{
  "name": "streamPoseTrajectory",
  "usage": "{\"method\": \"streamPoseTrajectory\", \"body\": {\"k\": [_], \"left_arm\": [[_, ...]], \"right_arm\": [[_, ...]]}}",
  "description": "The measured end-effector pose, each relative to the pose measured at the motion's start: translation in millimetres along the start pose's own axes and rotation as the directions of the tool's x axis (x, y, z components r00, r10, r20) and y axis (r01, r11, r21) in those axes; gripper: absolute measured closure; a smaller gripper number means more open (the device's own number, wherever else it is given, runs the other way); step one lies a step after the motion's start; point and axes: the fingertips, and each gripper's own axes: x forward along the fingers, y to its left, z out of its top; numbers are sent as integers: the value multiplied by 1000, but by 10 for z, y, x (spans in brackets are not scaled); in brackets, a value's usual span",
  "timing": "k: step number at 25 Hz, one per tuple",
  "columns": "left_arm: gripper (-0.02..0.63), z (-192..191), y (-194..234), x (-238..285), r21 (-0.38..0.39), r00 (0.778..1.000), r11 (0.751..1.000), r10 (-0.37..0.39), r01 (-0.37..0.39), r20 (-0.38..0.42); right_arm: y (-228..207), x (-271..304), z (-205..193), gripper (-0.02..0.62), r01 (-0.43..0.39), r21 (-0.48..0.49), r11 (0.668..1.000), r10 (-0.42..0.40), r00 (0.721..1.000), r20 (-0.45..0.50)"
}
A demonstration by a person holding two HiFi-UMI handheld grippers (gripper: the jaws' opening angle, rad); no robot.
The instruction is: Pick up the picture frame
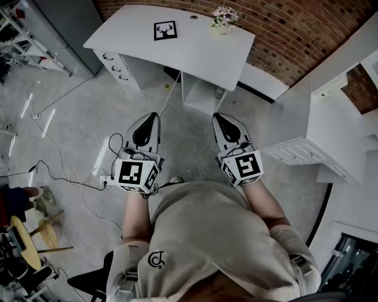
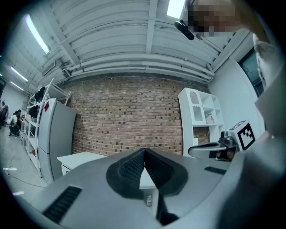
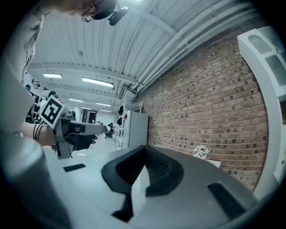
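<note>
A black picture frame (image 1: 165, 30) with a white deer-head print lies flat on the white desk (image 1: 195, 53) at the top of the head view. My left gripper (image 1: 152, 115) and right gripper (image 1: 217, 117) are held level side by side over the floor, well short of the desk. Both are shut with nothing between the jaws. In the left gripper view the shut left gripper (image 2: 145, 152) points at the desk (image 2: 85, 158) and brick wall. The right gripper (image 3: 145, 149) in its own view also shows its jaws meeting at the tip.
A small pot of pale flowers (image 1: 224, 17) stands at the desk's back right corner. White shelving (image 1: 331, 130) runs along the right. Cables (image 1: 65, 171) trail over the floor at left, near a wooden stool (image 1: 35, 233). A grey cabinet (image 2: 58, 134) stands left of the desk.
</note>
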Motion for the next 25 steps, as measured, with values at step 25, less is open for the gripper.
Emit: {"method": "streamPoseTrajectory", "body": {"k": [25], "left_arm": [[594,-212,1280,-299,-23,998,1000,-22,20,-53]], "right_arm": [[784,1097,-331,588,50,81,995,-43,995,-89]]}}
